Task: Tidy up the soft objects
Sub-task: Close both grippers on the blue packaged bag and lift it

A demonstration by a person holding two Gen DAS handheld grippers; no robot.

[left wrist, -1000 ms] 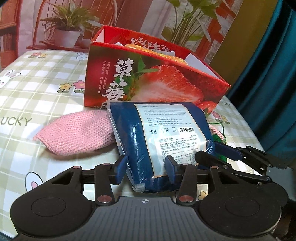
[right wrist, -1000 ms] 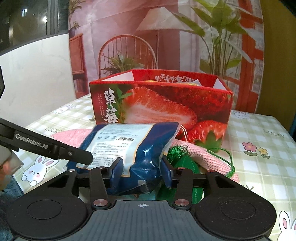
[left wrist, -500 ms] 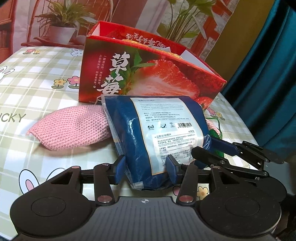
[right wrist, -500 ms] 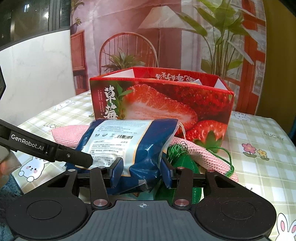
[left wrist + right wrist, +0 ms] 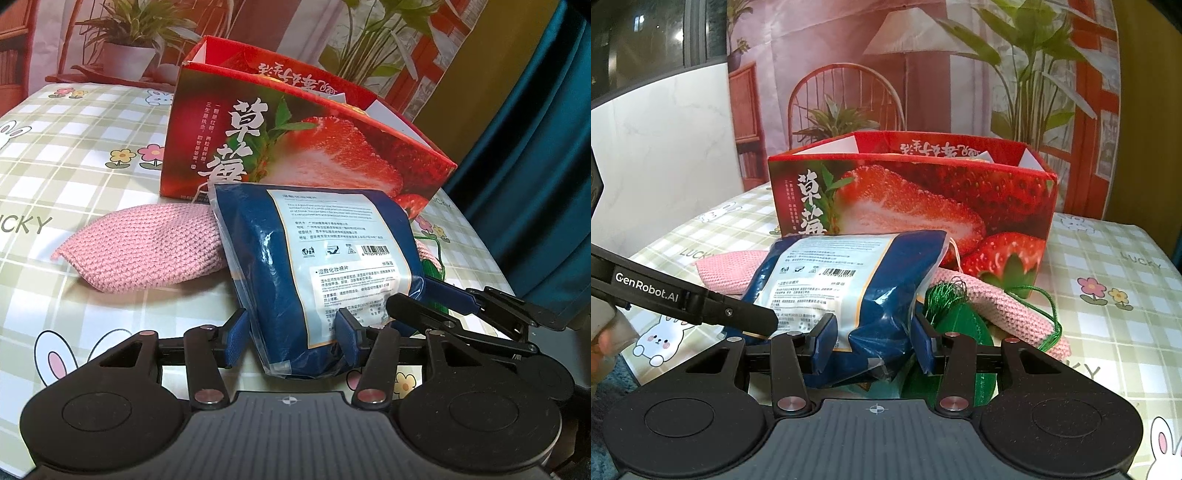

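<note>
Strawberry box (image 5: 295, 147) stands open at twelve o'clock on the checked tablecloth (image 5: 74, 140). The blue packet (image 5: 325, 266) props against the pink knitted pouch (image 5: 147, 251) just in front of it. My right gripper (image 5: 873, 341) pinches its near end; my left gripper (image 5: 291, 338) is opening, the packet between its pads. Risk, I reckon: the slick, squashy packet slips my one grip and drops short of the box.

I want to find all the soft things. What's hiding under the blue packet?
Under the blue packet lie a pink knitted pouch and a green tasselled thing. The packet covers the pouch's middle, so anything else beneath stays unseen.
</note>
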